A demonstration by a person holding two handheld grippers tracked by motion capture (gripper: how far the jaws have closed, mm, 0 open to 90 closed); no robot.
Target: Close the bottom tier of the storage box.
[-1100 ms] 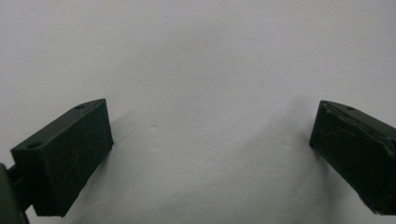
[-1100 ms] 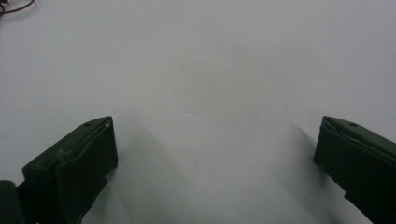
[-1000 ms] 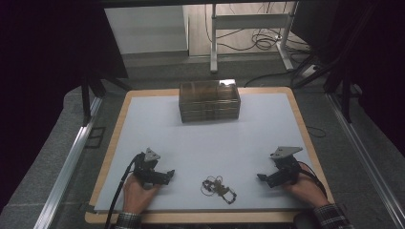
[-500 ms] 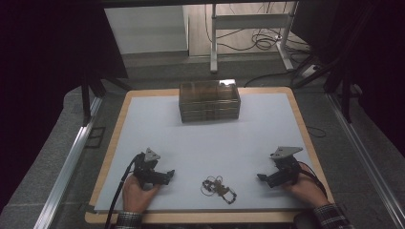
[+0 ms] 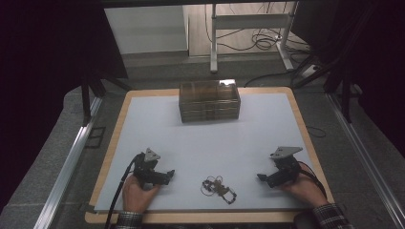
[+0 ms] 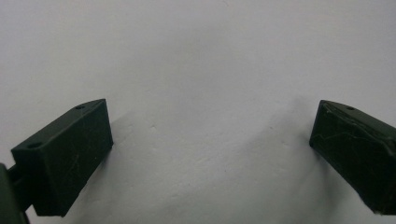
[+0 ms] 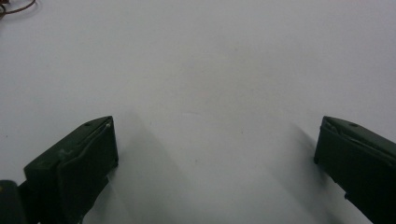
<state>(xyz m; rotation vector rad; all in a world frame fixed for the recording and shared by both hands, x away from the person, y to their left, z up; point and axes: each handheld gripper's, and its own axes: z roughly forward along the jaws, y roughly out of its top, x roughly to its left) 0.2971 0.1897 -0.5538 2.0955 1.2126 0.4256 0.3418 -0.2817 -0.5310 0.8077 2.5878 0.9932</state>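
Note:
A small tangle of thin metal jewellery (image 5: 218, 188) lies on the white mat (image 5: 210, 143) near its front edge, between my two grippers. My left gripper (image 5: 168, 175) rests at the front left, pointing right toward the tangle, jaws wide apart over bare mat (image 6: 205, 93). At the front right, my right gripper (image 5: 261, 177) points left toward the tangle, also open with nothing between its jaws. A thin loop of the jewellery (image 7: 16, 7) peeks in at the top left corner of the right gripper view.
A brown see-through organiser box (image 5: 209, 100) with stacked drawers stands at the back middle of the mat. The mat lies on a wooden board (image 5: 111, 143). Dark metal frames flank the table; cables lie on the floor behind.

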